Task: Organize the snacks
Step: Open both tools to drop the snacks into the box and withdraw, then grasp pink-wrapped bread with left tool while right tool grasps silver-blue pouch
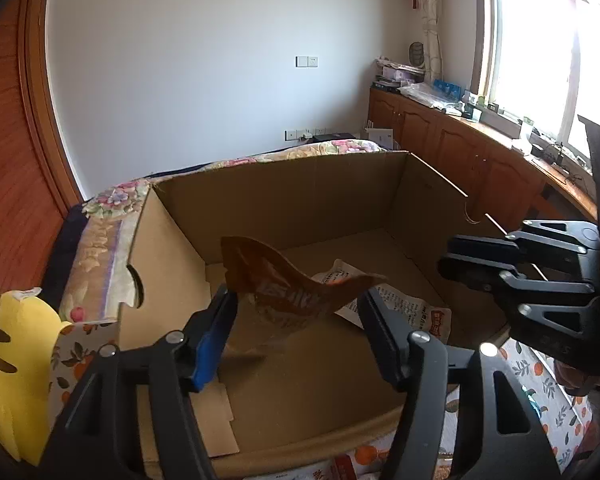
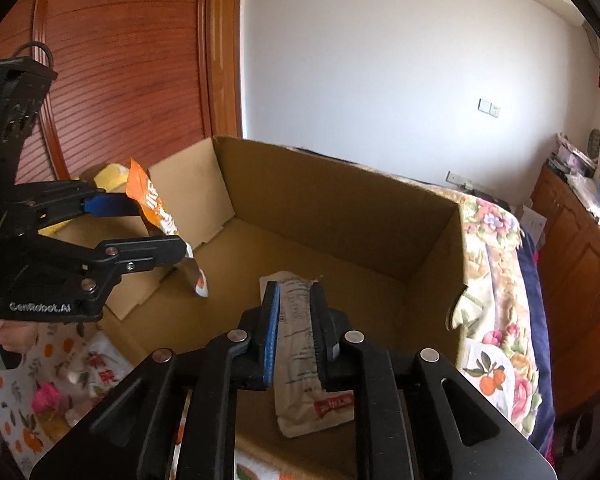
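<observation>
Left wrist view shows the left gripper [image 1: 296, 312] with its jaws parted over the cardboard box [image 1: 300, 184], the orange snack packet [image 1: 296, 284] loose between them and apparently dropping toward the box floor; the pads no longer seem to press it. Beyond it, near the box's right wall, the pale snack packet [image 2: 308, 356] lies flat on the floor, and the right gripper [image 2: 296, 312] straddles it with jaws slightly apart, seemingly not clamping. To finish the release well, I would judge it best to let both packets settle fully inside the box, then lift each gripper straight up, clear of the walls, so nothing snags or drags a packet out.
</observation>
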The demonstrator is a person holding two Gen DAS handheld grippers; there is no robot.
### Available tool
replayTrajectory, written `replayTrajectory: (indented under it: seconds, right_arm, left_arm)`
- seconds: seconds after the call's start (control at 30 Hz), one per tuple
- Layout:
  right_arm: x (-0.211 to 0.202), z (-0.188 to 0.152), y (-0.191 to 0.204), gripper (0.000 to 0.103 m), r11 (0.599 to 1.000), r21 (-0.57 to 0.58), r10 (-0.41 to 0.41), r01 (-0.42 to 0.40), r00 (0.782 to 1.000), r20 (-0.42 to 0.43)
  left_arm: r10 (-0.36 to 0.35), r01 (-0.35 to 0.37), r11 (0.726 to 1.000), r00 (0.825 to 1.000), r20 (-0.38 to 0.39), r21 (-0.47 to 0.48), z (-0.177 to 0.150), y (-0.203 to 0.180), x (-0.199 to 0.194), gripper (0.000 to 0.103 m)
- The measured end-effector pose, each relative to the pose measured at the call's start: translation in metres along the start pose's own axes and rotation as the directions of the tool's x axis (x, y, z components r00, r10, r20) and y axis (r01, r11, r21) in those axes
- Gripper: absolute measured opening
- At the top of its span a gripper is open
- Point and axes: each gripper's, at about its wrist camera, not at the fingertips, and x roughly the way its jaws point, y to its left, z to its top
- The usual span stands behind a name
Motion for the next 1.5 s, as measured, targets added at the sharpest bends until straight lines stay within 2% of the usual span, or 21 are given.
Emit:
replayTrajectory:
  seconds: [0.1, 0.2, 0.33, 0.53, 0.7, 0.83, 0.93, 1.2, 1.5]
  right_arm:
    - [-0.012, -0.005, 0.004, 0.017, 1.000, 0.009, 0.004, -0.004, 1.000, 0.002]
    - [-0.023, -0.008, 0.007, 0.018, 1.000, 0.004, -0.008, 0.008, 1.000, -0.002]
    - [-0.038, -0.014, 0.009, 0.018, 1.000, 0.005, -0.016, 0.016, 1.000, -0.002]
    - [-0.060, -0.022, 0.006, 0.019, 0.999, 0.023, -0.024, 0.023, 1.000, 0.008]
    - [-0.081, -0.037, 0.006, 0.022, 0.998, 0.054, -0.019, 0.018, 1.000, 0.019]
    - [-0.098, -0.055, 0.007, 0.026, 0.996, 0.087, -0.010, 0.008, 1.000, 0.021]
    - [-0.105, -0.073, 0.011, 0.032, 0.994, 0.110, 0.004, -0.005, 1.000, 0.009]
    - [-0.090, -0.125, 0.024, 0.049, 0.989, 0.142, 0.039, -0.029, 0.997, -0.067]
    - [-0.060, -0.162, 0.034, 0.050, 0.990, 0.137, 0.061, -0.037, 0.981, -0.182]
  left_arm:
    - [-0.011, 0.011, 1.000, 1.000, -0.017, 0.017, 0.000, -0.004, -0.001, 0.074]
    - [-0.010, 0.012, 0.999, 0.998, -0.063, 0.040, 0.001, -0.010, 0.006, 0.074]
    - [0.037, -0.034, 0.995, 0.999, -0.037, 0.092, 0.004, -0.021, -0.001, 0.074]
    - [0.012, -0.012, 0.997, 1.000, -0.001, 0.078, 0.007, -0.029, -0.024, 0.074]
    - [0.011, -0.014, 0.994, 1.000, 0.027, 0.105, -0.005, -0.041, -0.052, 0.074]
    - [-0.014, 0.011, 0.995, 0.999, 0.030, 0.099, -0.023, -0.047, -0.073, 0.074]
    - [-0.040, 0.038, 0.995, 0.999, 0.021, 0.091, -0.043, -0.049, -0.085, 0.074]
    - [-0.059, 0.059, 0.996, 0.998, 0.000, 0.061, -0.100, -0.046, -0.101, 0.074]
    - [-0.050, 0.053, 0.997, 0.998, -0.039, 0.060, -0.153, -0.049, -0.098, 0.074]
